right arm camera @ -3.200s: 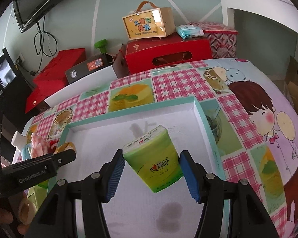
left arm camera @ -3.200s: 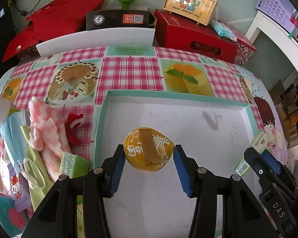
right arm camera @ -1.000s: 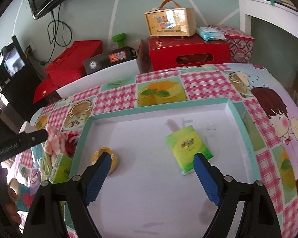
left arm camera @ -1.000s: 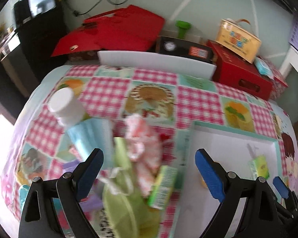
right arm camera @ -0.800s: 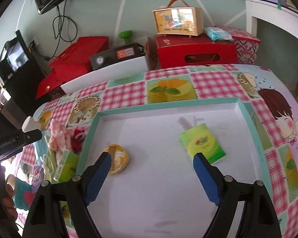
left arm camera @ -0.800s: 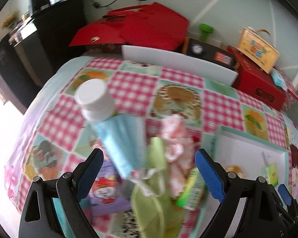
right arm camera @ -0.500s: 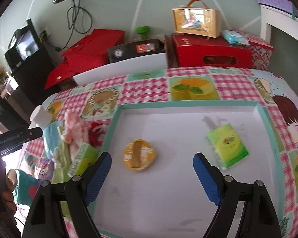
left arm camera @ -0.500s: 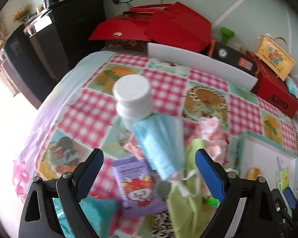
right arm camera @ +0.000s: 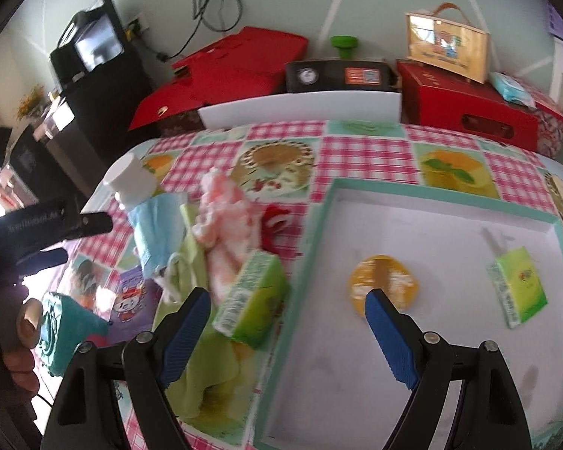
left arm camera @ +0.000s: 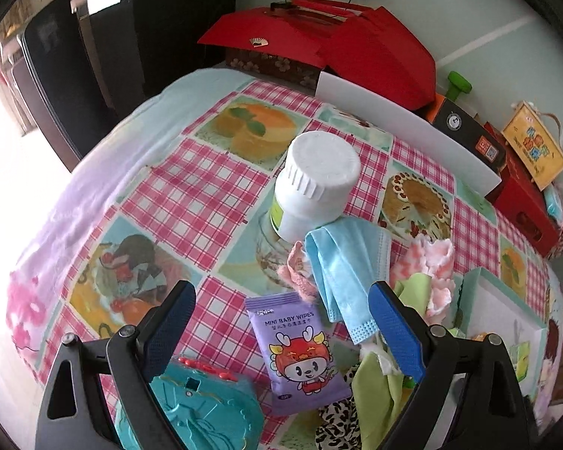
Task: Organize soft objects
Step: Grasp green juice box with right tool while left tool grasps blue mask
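Observation:
My left gripper (left arm camera: 283, 328) is open and empty above a purple pack of baby wipes (left arm camera: 298, 348). A blue face mask (left arm camera: 347, 266), a pink fluffy cloth (left arm camera: 431, 270) and a green cloth (left arm camera: 375, 386) lie in a pile just right of it. My right gripper (right arm camera: 287, 332) is open and empty over a green tissue pack (right arm camera: 253, 298) at the left rim of the white tray (right arm camera: 332, 202). In the tray lie a round yellow pack (right arm camera: 383, 285) and a second green tissue pack (right arm camera: 516, 287). The pile also shows in the right wrist view (right arm camera: 221, 217).
A white bottle (left arm camera: 313, 187) stands behind the mask. A teal case (left arm camera: 202, 412) lies under my left gripper. Red boxes (right arm camera: 465, 108), a black box (right arm camera: 337, 75) and a white board (right arm camera: 300, 108) line the table's far edge.
Both grippers have let go of the yellow pack and the tissue pack, which now lie in the tray. Both have moved left, the left one over the pile of soft things.

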Available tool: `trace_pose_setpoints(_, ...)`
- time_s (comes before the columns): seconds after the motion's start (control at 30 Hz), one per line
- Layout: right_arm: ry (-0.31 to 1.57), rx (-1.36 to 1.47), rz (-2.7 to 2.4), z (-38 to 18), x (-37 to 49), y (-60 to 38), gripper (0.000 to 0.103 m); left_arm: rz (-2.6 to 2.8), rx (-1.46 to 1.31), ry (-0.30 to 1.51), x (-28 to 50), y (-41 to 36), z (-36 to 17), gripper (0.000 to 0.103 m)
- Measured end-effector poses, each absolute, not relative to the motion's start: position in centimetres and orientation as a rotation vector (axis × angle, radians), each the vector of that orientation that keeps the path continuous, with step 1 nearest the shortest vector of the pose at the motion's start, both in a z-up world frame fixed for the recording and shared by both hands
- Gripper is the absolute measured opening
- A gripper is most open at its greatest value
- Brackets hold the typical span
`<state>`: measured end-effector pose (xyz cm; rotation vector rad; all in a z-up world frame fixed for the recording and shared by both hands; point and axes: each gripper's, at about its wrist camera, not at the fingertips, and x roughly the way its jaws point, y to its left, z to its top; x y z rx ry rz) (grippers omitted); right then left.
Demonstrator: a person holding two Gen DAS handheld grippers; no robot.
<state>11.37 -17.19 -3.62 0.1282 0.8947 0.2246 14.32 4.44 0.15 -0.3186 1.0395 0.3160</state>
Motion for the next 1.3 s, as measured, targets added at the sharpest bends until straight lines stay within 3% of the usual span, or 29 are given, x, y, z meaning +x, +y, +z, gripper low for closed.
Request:
trace_pose_setpoints(0.23, 0.911, 0.078, 0.254, -4.5, 11.5, -15.3, 0.086, 0.263, -0.394, 1.061, 15.1, 4.6, -1.1, 0.093)
trace_pose_setpoints(0.7, 0.913, 0.036, 0.315, -5.0, 11.7, -13.3, 0.056, 0.163, -0.448, 1.068, 16.4, 3.6, -2.4, 0.093)
trace_pose_setpoints(0.83, 0.931, 0.03, 0.321, -5.6, 11.9, -12.9, 0.053, 0.15, -0.462, 1.074, 16.6, 3.6, -2.7, 0.083)
trace_pose_setpoints(1.03, 0.927, 0.027, 0.323, -5.8, 11.9, -12.9, 0.049, 0.141, -0.473, 1.079, 16.9, 3.4, -3.2, 0.081)
trace_pose_setpoints(1.13, 0.929, 0.02, 0.314, -5.9, 12.0, -12.9, 0.045, 0.13, -0.486, 1.098, 17.2, 3.2, -3.8, 0.059)
trace_pose_setpoints(1.3, 0.934, 0.022, 0.307, -6.0, 12.1, -13.0, 0.043, 0.132, -0.487, 1.118, 17.3, 2.9, -4.6, 0.058)
